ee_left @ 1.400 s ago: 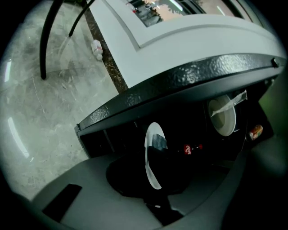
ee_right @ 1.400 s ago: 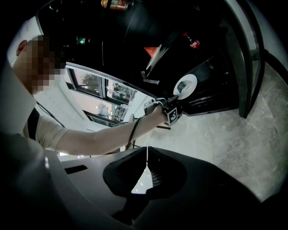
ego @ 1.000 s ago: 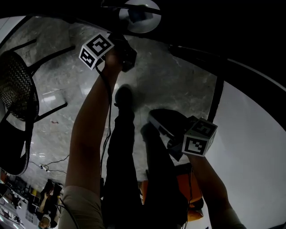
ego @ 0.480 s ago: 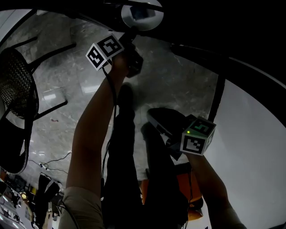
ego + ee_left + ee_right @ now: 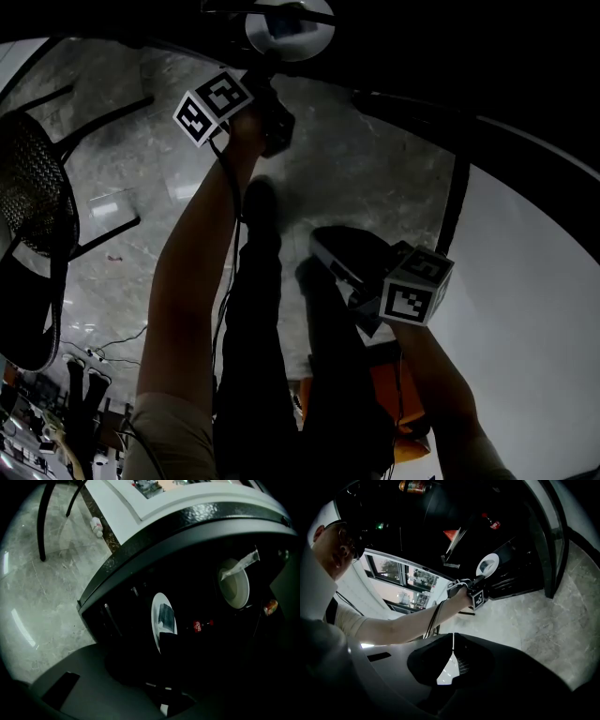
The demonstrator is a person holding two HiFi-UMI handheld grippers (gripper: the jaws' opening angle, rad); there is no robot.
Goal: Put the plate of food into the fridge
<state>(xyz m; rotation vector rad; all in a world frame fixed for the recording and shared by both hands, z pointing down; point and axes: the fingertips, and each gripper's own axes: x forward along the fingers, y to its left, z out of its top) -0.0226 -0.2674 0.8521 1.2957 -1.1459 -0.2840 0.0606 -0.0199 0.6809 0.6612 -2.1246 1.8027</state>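
Right gripper view gives the wide shot: the person's bare left arm reaches out over the marble floor to the open fridge, and the left gripper is right up against the near rim of the white plate. In the left gripper view the plate sits just inside the fridge's open front, a dark square of food on it. Deeper in the gloom stand a red-labelled bottle and a white bowl. One dark jaw lies across the plate's near rim, so the rim is between the jaws, and they have just been closing. It is too dark in there to tell whether the pads actually pinch it. The right gripper hangs back over the floor, well apart from the fridge, its jaw tips meeting with nothing between them. Head view, looking steeply down, has the plate at the very top edge beyond the left arm, and a black mesh chair off at the left edge.
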